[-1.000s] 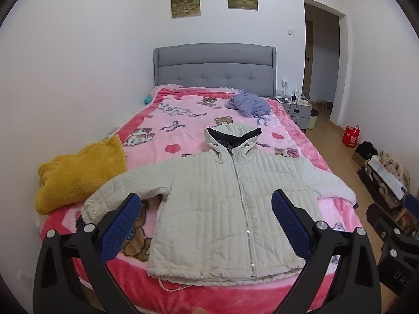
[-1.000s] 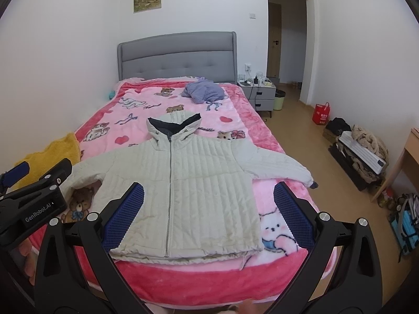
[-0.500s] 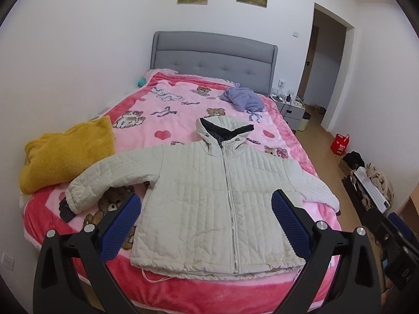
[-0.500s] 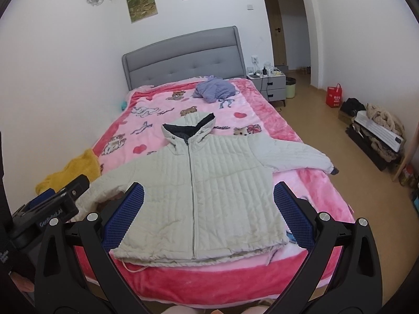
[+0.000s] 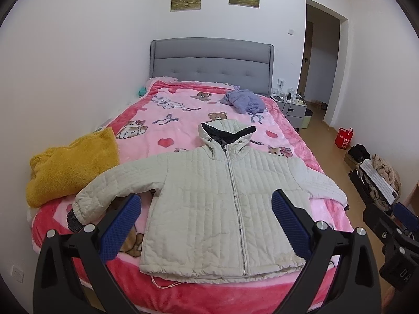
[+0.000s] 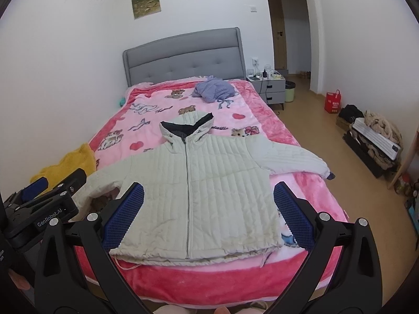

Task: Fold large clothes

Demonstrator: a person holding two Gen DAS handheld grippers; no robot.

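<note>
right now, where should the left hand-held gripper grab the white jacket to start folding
Probably the cuff of its left-side sleeve. The jacket lies flat, zipped, sleeves spread, so that cuff is a free edge nearest the open left hand-held gripper; come in from the bed's foot.

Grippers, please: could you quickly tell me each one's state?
Left gripper: open, holding nothing.
Right gripper: open, holding nothing.

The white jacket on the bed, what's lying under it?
The white jacket lies flat, zipped, on a pink cartoon blanket. A brown bear print peeks out beside it; anything else beneath is covered.
</note>
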